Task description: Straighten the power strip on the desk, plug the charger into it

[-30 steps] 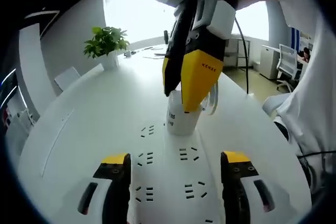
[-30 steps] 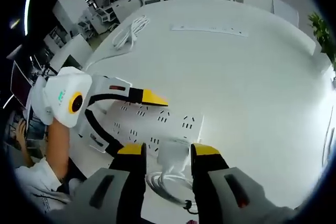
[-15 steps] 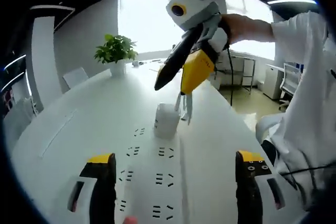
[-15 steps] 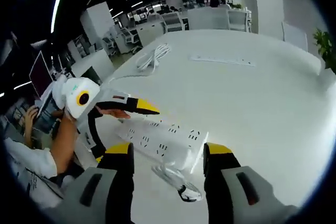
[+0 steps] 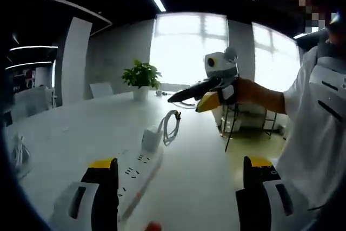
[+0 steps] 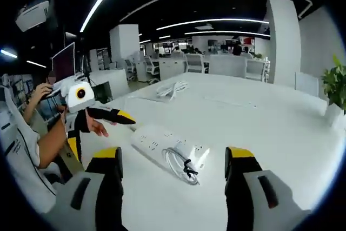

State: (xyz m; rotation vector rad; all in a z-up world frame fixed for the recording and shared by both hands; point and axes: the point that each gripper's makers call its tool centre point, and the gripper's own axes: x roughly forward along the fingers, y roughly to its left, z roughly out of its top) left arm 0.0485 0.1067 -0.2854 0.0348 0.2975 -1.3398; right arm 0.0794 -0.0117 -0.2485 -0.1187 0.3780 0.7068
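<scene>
Both tools have pulled up and away from the power strip since a second ago, when the right tool stood over the charger at the strip's end and the left tool's jaws flanked the strip.

Left gripper view: the left tool (image 5: pixel 175 187) has its jaws spread wide, with nothing between them. The white power strip (image 5: pixel 138 169) lies flat on the white bench (image 5: pixel 65 133), just ahead of the left jaw. The white charger (image 5: pixel 151 138) stands plugged into the strip's far end, and its looped white cable (image 5: pixel 172 125) rests on the bench beyond it. The right tool (image 5: pixel 203 93) hangs in the air above the bench, well apart from the strip, held by a hand (image 5: pixel 243 91); its jaws look close together, empty. A potted plant (image 5: pixel 141 77) stands at the far end.

Right gripper view: the right tool (image 6: pixel 173 187) shows its jaws parted and empty. Here the power strip (image 6: pixel 157 142) is seen from the other end, charger (image 6: pixel 197 155) nearest, its cable (image 6: pixel 178 163) coiled in front. The left tool (image 6: pixel 116 116) hovers beside the strip. A second coiled cable (image 6: pixel 173 87) lies far across the bench (image 6: pixel 270 128).
</scene>
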